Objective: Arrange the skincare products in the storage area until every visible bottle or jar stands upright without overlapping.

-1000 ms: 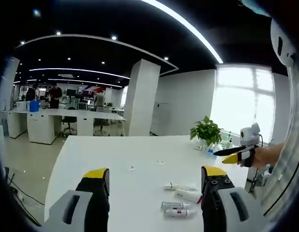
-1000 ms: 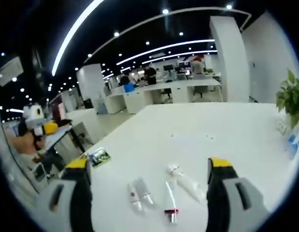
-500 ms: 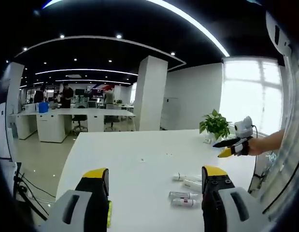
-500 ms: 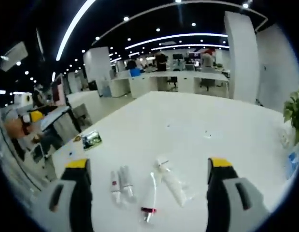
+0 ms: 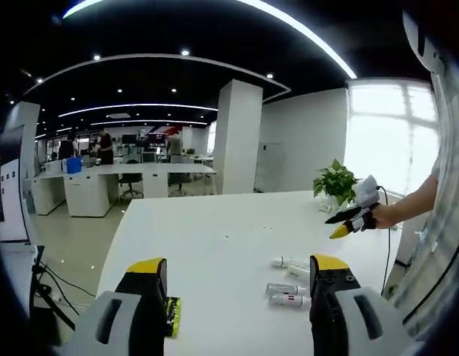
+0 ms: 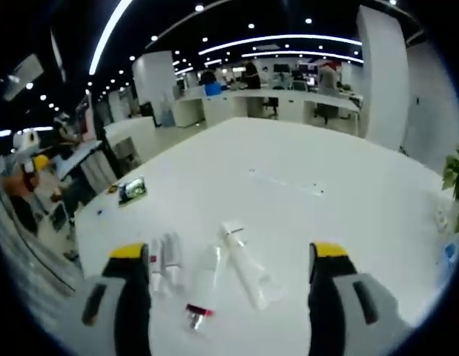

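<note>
Left gripper view: the left tool [image 5: 239, 285] hangs above the near edge of a white bench [image 5: 214, 245], its two yellow-tipped jaws spread wide with nothing between them. The skincare products lie on their sides in a small cluster toward the bench's right edge: two small clear bottles [image 5: 287, 295] side by side just beside the right jaw, and behind them a white tube [image 5: 297, 271] and a slimmer one whose cap points left. Any print on them is too small to read. A small green-and-yellow card [image 5: 173, 328] lies flat at the near edge, just beside the left jaw; its writing cannot be made out. Past the right edge the right tool [image 5: 342, 225] is held in a hand [image 5: 383, 216], raised off the bench, its black jaws with yellow tips pointing left. A potted plant [image 5: 337, 182] stands at the far right corner.

Right gripper view: the right tool [image 6: 229, 259] hovers over the bench, jaws wide apart and empty. Between the jaws, all lying flat, are the two small clear bottles [image 6: 164, 259] touching each other just beside the left jaw, a clear slim bottle with a red cap [image 6: 203, 285] in the middle, and the white tube [image 6: 244, 265] angled beside it, well short of the right jaw. No label text is legible. The green card [image 6: 131, 190] lies near the bench's left edge, well apart from the bottles. Beyond that edge the left tool [image 6: 38, 162] shows a yellow tip; whether it is open cannot be told here.
</note>
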Demonstrator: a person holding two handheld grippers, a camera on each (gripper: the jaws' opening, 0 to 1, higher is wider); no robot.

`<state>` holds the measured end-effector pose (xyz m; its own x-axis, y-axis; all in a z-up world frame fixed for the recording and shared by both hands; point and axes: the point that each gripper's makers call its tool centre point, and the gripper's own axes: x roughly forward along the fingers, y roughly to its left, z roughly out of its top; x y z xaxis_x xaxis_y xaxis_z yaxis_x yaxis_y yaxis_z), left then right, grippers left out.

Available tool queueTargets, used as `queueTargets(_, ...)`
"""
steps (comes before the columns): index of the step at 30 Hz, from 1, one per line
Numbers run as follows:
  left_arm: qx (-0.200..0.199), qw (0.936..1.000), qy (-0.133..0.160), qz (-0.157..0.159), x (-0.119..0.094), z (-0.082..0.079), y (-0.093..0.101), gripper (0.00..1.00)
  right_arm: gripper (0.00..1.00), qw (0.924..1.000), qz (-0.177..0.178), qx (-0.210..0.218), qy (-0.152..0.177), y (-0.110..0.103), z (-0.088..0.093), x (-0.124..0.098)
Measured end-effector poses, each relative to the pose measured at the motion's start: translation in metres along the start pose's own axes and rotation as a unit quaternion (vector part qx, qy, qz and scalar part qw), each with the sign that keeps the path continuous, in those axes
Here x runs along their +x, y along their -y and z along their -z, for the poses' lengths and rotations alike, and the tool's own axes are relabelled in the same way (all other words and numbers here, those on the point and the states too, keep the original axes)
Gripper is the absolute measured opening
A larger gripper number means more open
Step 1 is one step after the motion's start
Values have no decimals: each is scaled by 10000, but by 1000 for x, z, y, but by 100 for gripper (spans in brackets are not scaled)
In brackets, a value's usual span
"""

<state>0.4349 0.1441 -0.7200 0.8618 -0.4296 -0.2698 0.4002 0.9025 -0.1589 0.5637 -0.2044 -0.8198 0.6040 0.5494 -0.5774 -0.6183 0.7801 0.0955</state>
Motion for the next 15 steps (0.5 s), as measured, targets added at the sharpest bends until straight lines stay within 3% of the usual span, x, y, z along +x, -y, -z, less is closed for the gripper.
queueTargets(9, -34, 9999, -63, -105, -4, 4, 2, 81, 76, 9989, 68, -332, -339, 25, 16, 19)
queueTargets(15, 43, 9998, -68, -196, -10, 1, 2, 81, 73, 9961, 65, -403, -777, 39, 40, 40)
